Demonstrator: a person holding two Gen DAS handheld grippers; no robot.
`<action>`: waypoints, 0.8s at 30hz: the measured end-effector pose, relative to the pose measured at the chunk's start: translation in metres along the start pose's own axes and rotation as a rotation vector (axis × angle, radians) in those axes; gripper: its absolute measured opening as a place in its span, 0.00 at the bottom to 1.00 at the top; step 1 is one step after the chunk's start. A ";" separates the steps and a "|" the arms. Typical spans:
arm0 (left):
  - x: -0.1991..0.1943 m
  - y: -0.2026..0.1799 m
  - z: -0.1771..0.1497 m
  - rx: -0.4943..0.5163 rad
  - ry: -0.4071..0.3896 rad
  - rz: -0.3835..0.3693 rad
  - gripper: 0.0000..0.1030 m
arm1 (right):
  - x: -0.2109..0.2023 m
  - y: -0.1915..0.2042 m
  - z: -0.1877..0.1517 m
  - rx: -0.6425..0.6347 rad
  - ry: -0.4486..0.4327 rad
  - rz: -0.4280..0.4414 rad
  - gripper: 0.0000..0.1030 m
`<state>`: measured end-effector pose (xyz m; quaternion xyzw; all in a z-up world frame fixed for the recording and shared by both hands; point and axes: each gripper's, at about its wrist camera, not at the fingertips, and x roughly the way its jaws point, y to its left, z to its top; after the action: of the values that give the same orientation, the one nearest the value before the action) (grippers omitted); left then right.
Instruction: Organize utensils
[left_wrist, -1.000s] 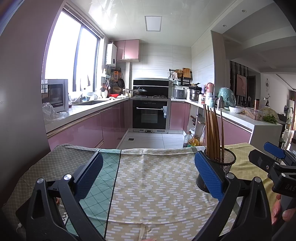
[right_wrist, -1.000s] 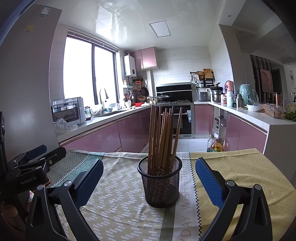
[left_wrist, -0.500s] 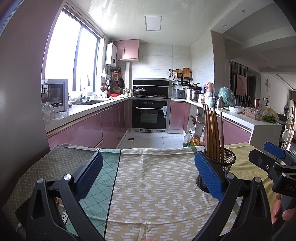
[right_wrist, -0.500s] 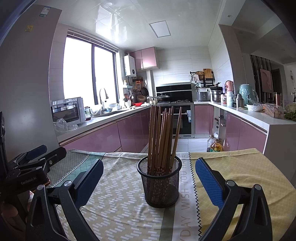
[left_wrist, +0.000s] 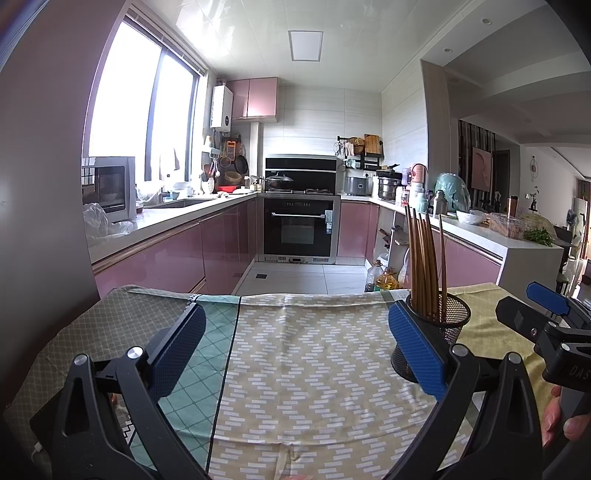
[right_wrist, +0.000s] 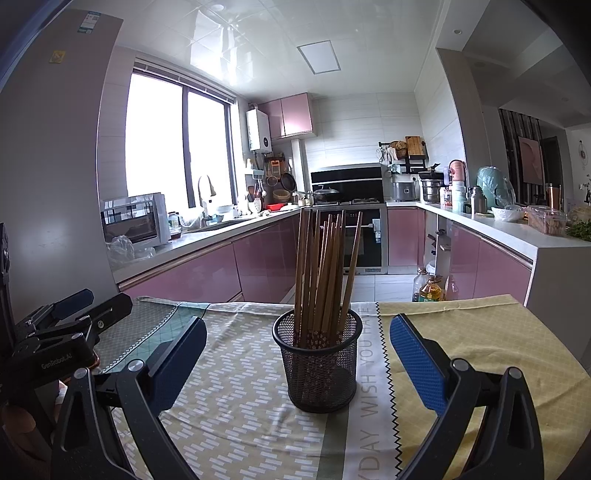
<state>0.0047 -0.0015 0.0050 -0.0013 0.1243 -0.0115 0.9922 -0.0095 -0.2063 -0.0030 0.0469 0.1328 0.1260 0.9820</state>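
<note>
A black mesh holder (right_wrist: 317, 363) stands upright on the patterned tablecloth (right_wrist: 240, 398), filled with several brown chopsticks (right_wrist: 325, 273). My right gripper (right_wrist: 295, 354) is open, its blue pads on either side of the holder and a little nearer than it, not touching. In the left wrist view the same holder (left_wrist: 452, 325) with its chopsticks (left_wrist: 424, 258) sits at the right, partly behind my right pad. My left gripper (left_wrist: 295, 343) is open over bare cloth with nothing between its fingers.
The table's far edge (left_wrist: 295, 295) drops to the kitchen floor, where oil bottles (left_wrist: 384, 280) stand. Pink cabinets and an oven (left_wrist: 299, 229) lie beyond. The other gripper (left_wrist: 546, 317) with a hand shows at the right; the left gripper (right_wrist: 66, 328) shows at the left.
</note>
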 end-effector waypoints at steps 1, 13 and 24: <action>0.000 0.000 0.000 -0.001 0.000 -0.001 0.95 | 0.000 0.000 0.000 -0.001 -0.001 0.000 0.93; 0.001 -0.001 0.000 -0.003 0.003 -0.002 0.95 | 0.000 0.000 -0.001 0.000 0.001 -0.002 0.94; 0.004 -0.001 -0.005 -0.009 0.014 -0.004 0.95 | 0.001 0.001 -0.003 0.002 0.007 -0.003 0.93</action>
<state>0.0074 -0.0027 -0.0007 -0.0061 0.1313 -0.0129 0.9912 -0.0095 -0.2048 -0.0061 0.0474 0.1366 0.1246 0.9816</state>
